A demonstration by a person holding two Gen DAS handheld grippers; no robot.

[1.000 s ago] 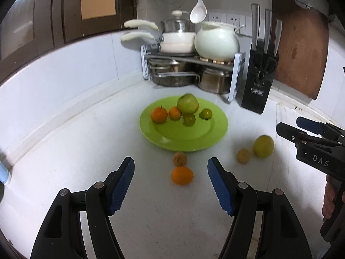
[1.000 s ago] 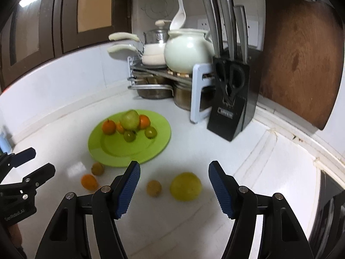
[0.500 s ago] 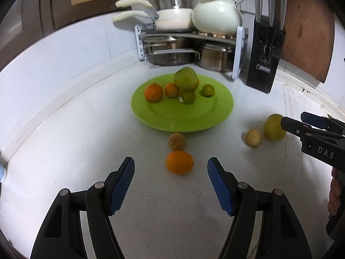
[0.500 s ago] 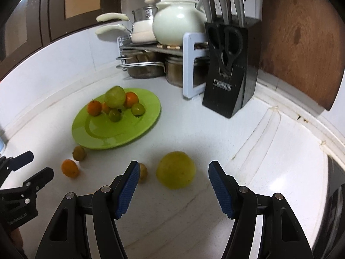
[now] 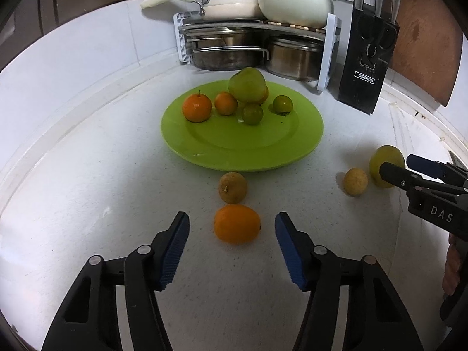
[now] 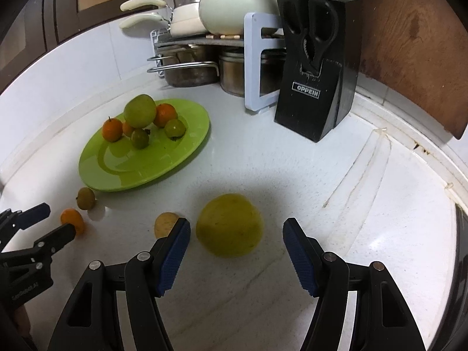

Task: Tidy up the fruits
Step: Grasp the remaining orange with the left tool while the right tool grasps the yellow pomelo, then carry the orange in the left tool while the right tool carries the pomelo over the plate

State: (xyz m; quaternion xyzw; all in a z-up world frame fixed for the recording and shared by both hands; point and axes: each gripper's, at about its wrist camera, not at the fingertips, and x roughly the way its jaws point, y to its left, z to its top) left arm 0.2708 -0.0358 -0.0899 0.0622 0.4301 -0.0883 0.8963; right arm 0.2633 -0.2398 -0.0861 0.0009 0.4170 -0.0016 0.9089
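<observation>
On counter: left gripper point(image 5: 232, 228) closing, clear of orange point(image 5: 237, 224); right gripper point(image 6: 235, 233) released beside yellow fruit point(image 6: 229, 224); we centre pads before squeezing

White counter point(image 5: 87, 193) — plate point(image 5: 242, 149), loose fruit point(image 5: 237, 223)

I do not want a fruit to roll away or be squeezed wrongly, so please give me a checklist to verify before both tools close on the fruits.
1. Round orange fruit centred between the left tool pads: ok, though the jaws are closing and do not yet touch it.
2. Large yellow-green fruit between the right tool pads: ok, not touching.
3. Small yellow fruit clear of the right tool: not ok, it sits right behind one pad.
4. Small brown fruit clear of the left tool: ok.
5. Free space on the flat green plate: ok, near half bare.
</observation>
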